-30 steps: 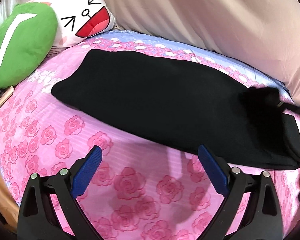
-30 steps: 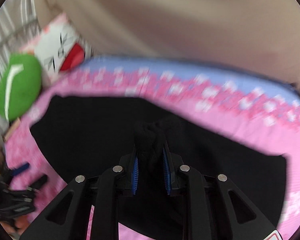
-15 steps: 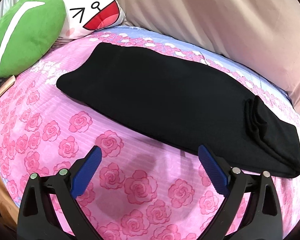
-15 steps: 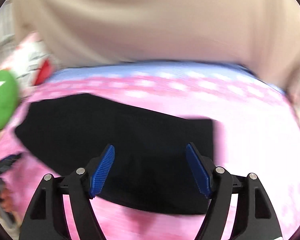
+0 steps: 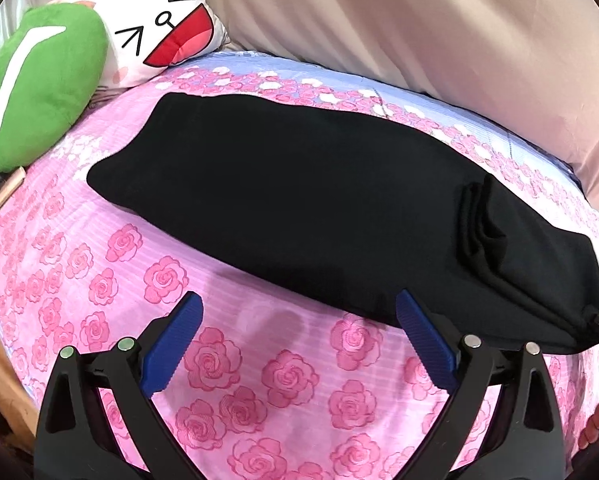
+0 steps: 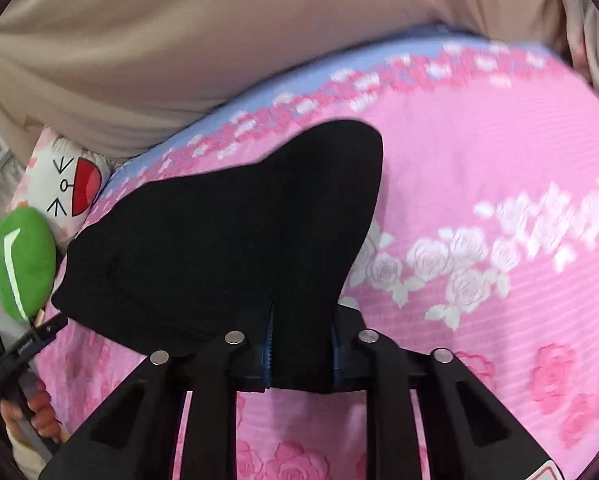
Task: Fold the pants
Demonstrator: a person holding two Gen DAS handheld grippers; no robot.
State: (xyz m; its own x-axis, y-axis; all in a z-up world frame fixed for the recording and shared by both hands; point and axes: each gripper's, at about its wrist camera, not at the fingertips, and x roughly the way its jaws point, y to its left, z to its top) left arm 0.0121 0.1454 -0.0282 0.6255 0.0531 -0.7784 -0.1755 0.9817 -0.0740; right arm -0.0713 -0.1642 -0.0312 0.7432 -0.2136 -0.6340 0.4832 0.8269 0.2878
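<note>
One pr black pants [image 5: 299, 208], lengthwise on rose bedsheet [image 5: 227, 360]. R tool [image 6: 301, 350]: spread wide half a sec ago, now clamped on pants' near end, so next fold likely starting. L tool [image 5: 299, 330]: still agape, empty, beside pants' edge.

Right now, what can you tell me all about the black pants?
The black pants are soft, plain dark cloth, folded into a long strip that lies flat across the pink rose bedsheet. A bunched fold sits near one end. The right gripper is shut on that end; the left gripper hovers open beside them, not touching.
</note>
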